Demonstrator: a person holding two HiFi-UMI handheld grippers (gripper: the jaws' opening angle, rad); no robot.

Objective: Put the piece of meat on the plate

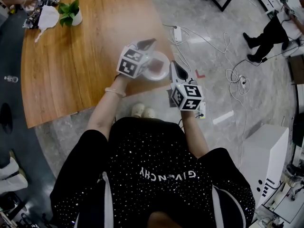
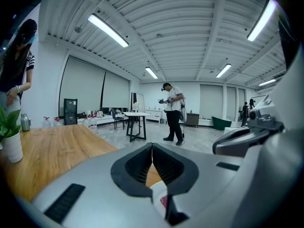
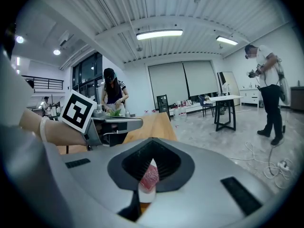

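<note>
The piece of meat (image 3: 149,176) is a small red slab lying on the white plate (image 3: 144,194); it shows through the gap under my right gripper (image 3: 152,156), whose jaws are shut with nothing between the tips. In the head view the plate (image 1: 161,69) sits at the near right edge of the wooden table. There the right gripper (image 1: 173,65) hangs at the plate's right rim and the left gripper (image 1: 151,42) at its far left side. In the left gripper view, my left gripper (image 2: 152,148) is shut and empty, with the plate (image 2: 158,192) and a bit of the meat (image 2: 164,202) beneath it.
The wooden table (image 1: 76,65) carries a potted plant (image 1: 70,12) at its far end, where a person works. Cables and a power strip (image 1: 228,70) lie on the grey floor to the right. Another person (image 2: 172,113) stands across the room. A white cabinet (image 1: 266,156) is at the right.
</note>
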